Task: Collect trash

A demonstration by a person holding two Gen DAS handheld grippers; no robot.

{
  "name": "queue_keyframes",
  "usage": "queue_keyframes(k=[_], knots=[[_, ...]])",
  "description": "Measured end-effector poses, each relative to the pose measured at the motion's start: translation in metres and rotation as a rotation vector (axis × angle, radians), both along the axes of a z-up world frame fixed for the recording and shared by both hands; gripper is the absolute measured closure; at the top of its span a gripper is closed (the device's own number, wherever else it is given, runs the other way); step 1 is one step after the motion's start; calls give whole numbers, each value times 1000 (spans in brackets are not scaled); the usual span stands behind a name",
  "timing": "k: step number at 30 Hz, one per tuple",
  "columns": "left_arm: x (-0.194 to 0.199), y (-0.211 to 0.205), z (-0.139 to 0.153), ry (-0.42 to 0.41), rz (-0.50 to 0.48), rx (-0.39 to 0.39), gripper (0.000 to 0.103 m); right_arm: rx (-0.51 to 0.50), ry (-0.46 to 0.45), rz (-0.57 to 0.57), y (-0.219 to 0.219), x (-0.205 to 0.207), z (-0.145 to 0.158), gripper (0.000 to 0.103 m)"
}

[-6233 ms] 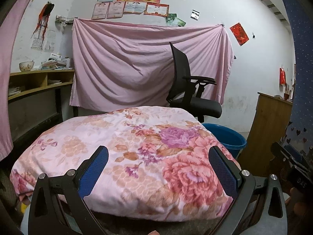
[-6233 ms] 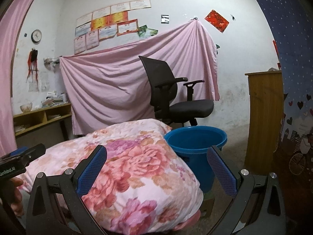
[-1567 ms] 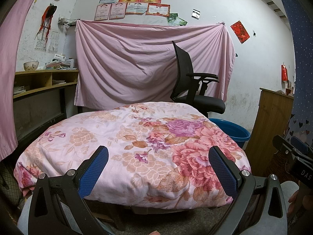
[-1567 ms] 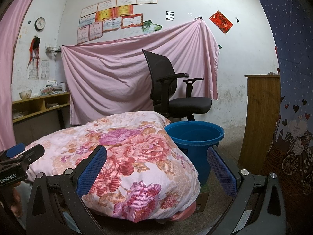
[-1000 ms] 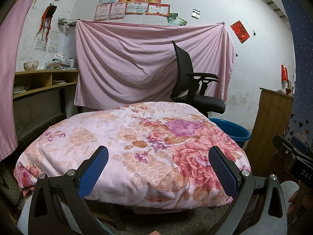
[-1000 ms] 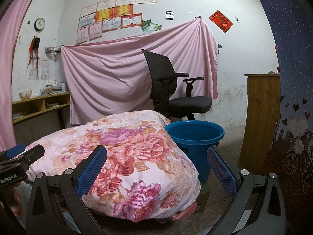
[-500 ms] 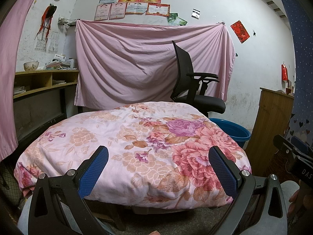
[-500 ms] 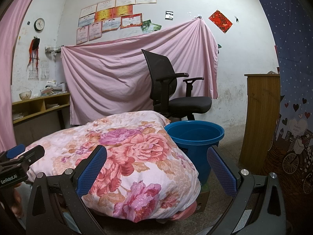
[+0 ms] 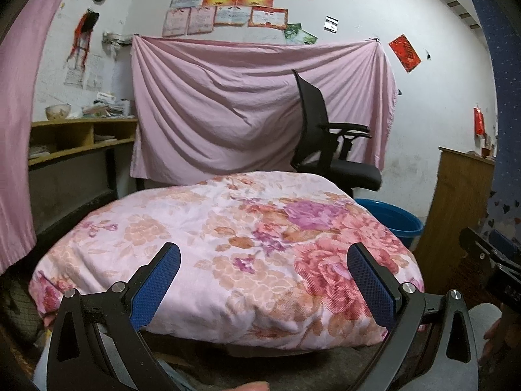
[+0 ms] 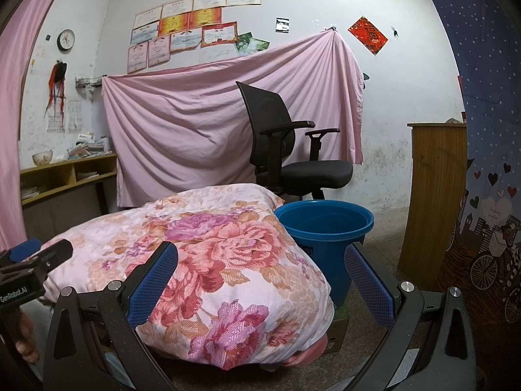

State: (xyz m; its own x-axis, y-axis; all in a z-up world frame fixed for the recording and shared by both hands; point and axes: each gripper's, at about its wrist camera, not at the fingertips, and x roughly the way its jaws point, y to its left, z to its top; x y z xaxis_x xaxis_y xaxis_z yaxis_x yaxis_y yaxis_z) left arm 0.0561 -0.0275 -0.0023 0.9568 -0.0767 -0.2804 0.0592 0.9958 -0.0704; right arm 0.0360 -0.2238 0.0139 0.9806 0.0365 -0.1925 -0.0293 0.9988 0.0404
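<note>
A blue bucket (image 10: 325, 228) stands on the floor to the right of a floral quilt (image 10: 211, 254); its rim also shows in the left wrist view (image 9: 390, 218) behind the quilt (image 9: 228, 238). My left gripper (image 9: 263, 257) is open and empty, held low in front of the quilt. My right gripper (image 10: 260, 257) is open and empty, facing the quilt's right end and the bucket. No loose trash shows on the quilt or the floor.
A black office chair (image 10: 286, 150) stands behind the bucket before a hung pink sheet (image 9: 254, 107). A wooden cabinet (image 10: 433, 195) is at the right, a low wooden shelf (image 9: 75, 140) at the left. A cardboard box (image 10: 338, 329) lies under the quilt's corner.
Since six seconds ago both grippers have dropped lower and pulled back a little from the quilt. Over the last second nothing has visibly changed.
</note>
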Motion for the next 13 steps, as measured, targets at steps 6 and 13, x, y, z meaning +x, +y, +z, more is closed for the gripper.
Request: queue_keyframes(k=[6,13], knots=[[4,6,-3,14,6,0,3,0,0,0,0,0,0,0],[2,6,-5,14,8,7,3,1,2,0,-1,0,0,0]])
